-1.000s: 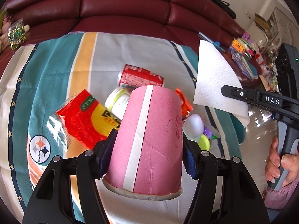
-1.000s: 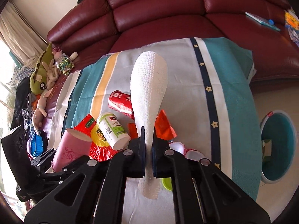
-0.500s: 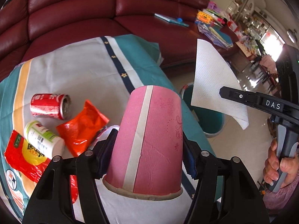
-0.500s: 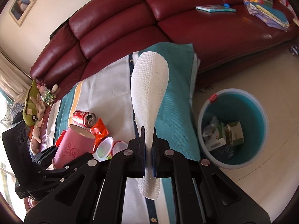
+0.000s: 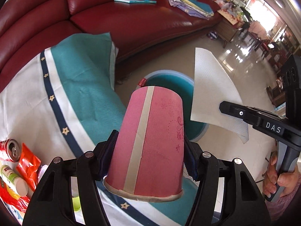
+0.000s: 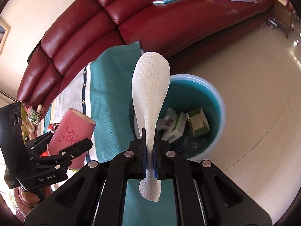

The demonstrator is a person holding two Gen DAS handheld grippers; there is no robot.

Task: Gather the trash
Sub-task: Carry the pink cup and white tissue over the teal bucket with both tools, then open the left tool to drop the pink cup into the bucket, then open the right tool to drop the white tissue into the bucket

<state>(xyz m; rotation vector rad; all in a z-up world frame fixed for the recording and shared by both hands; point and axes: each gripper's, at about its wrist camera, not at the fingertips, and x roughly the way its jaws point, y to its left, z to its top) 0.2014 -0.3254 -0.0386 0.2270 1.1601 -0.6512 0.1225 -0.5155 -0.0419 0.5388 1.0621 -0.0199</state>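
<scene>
My left gripper (image 5: 149, 150) is shut on a pink paper cup (image 5: 150, 143), held mouth toward the camera, bottom pointing out. The cup (image 6: 72, 130) also shows at the left of the right wrist view, gripped by the left gripper (image 6: 62, 146). My right gripper (image 6: 149, 156) is shut on a white paper towel (image 6: 150, 86) that stands up from the pads. In the left wrist view the towel (image 5: 212, 88) hangs from the right gripper (image 5: 231, 111). A teal trash bin (image 6: 203, 101) with cartons and wrappers inside stands on the floor beyond both grippers; the cup hides part of the bin (image 5: 169, 82).
A striped cloth (image 5: 80, 94) covers the table, with a red can (image 5: 9, 150), an orange wrapper (image 5: 28, 165) and a small bottle (image 5: 13, 179) at its left. A dark red leather sofa (image 6: 150, 18) curves behind. Shiny floor tiles (image 6: 254, 75) spread to the right.
Both grippers swung right from over the table toward the floor, each keeping its load. The trash on the cloth slid to the left edge and the bin came into view ahead.
</scene>
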